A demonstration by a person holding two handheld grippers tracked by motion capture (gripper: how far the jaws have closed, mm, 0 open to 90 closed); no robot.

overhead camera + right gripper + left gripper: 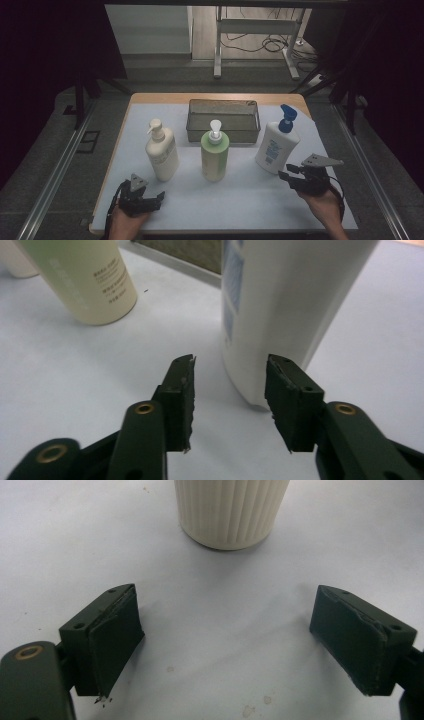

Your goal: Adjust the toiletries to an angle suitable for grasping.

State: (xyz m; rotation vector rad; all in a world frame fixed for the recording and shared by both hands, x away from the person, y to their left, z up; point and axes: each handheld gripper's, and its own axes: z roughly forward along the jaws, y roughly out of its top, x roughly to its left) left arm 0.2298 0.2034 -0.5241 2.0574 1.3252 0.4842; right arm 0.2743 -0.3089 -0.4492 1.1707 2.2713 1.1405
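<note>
Here, white bottle (272, 146) stands upright, blue-pumped.

Parted tongs (229, 371) point at the white bottle's (285, 300) base.

The white bottle with the blue pump (276, 146) looks like smooth, faintly glossy plastic; the green bottle (214, 156) is smooth plastic with a matt sheen; the cream bottle (161, 152) is plastic, ribbed lengthwise near its base (231, 511); the basket (223, 120) looks like dull grey metal mesh; the tabletop (240, 195) carries a matt pale sheet, lightly speckled, with a wood edge; the right tool (229, 390) has matt dark pads, frayed at the edges.
</note>
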